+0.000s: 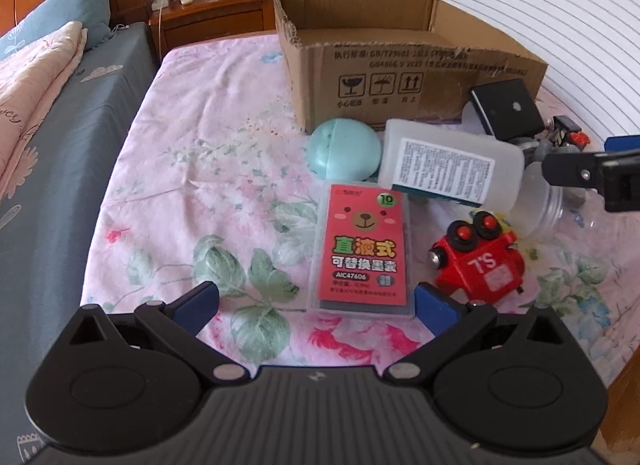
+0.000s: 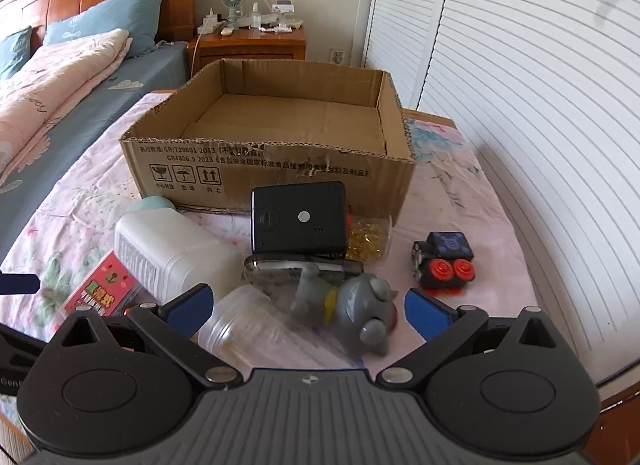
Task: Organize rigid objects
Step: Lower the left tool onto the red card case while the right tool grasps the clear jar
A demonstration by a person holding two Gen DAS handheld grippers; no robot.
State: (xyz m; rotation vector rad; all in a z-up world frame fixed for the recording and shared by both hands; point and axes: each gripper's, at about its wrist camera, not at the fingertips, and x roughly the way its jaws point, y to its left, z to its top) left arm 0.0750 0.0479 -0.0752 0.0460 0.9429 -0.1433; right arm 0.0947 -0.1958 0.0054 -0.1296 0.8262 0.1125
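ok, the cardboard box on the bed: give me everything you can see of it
The cardboard box is a low, open-topped brown corrugated carton, its flaps gone and its top edges torn and ragged. The front wall carries black printed text and three handling symbols. It sits upright on the floral sheet, behind the clutter. The right wrist view shows nothing on the visible part of its floor. The black device and the teal ball sit right at its front wall; contact is unclear.

Toys, bottle (image 1: 448,163), refill pack (image 1: 362,253) beside empty box (image 2: 280,145).
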